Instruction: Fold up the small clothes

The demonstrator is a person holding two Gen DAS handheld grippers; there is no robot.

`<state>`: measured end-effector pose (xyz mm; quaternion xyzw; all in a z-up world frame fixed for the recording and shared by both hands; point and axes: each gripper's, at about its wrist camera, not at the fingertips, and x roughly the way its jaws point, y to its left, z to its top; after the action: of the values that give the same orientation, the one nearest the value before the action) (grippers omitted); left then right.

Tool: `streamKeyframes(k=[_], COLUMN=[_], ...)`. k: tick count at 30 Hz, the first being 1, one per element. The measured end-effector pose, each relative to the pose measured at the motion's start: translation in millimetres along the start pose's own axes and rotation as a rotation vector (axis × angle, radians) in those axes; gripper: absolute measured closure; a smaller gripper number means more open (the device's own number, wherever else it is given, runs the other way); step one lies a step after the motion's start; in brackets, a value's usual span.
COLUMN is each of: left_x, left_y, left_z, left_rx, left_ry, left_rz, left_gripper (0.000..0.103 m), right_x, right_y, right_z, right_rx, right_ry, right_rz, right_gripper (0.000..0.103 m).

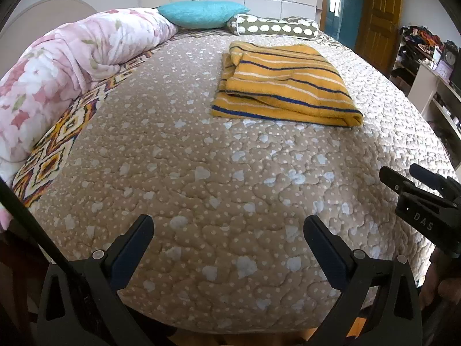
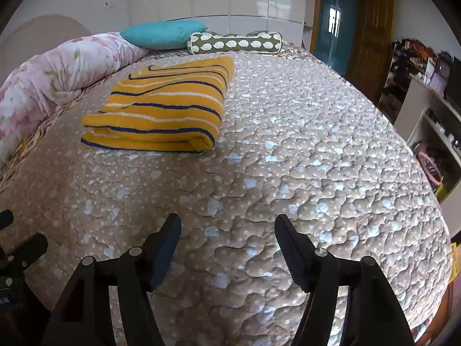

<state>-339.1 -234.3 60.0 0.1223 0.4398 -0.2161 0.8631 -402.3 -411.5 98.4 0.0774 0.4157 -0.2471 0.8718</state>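
A folded yellow striped cloth (image 1: 283, 83) lies on the beige quilted bedspread (image 1: 201, 173), toward the pillows. Both tools hover near the bed's near edge, well apart from the cloth: the left gripper (image 1: 229, 230) and right gripper (image 2: 227, 230) each spread wide, holding nothing.

Bed with folded cloth

A quilted beige bedspread (image 1: 201, 158) covered the bed; on it lay a folded yellow striped cloth (image 1: 285, 86), a floral duvet (image 1: 72, 57), a teal pillow (image 1: 201, 14) and a patterned bolster (image 1: 276, 27).
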Motion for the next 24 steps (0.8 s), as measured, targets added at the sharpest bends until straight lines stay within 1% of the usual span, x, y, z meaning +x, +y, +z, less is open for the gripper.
streamKeyframes(k=[3, 10, 15, 24], left_x=[2.1, 4.7, 5.9, 9.5], left_y=[0.8, 2.6, 1.7, 0.6], left_z=[-0.5, -2.1, -2.8, -3.9], left_rx=[-0.002, -0.011, -0.008, -0.006], left_ry=[0.007, 0.02, 0.024, 0.039], left_rz=[-0.004, -0.018, -0.024, -0.034], left_gripper=[0.0, 0.0, 0.0, 0.0], right_x=[-1.4, 3.8, 1.1, -0.7], right_y=[3.9, 11.5, 16.1, 14.1], right_z=[-2.2, -5.0, -5.5, -5.6], right_rx=[-0.008, -0.016, -0.034, -0.016], right_ry=[-0.006, 0.011, -0.001, -0.007], right_rz=[-0.009, -0.005, -0.007, -0.01], right_gripper=[0.029, 0.027, 0.026, 0.025])
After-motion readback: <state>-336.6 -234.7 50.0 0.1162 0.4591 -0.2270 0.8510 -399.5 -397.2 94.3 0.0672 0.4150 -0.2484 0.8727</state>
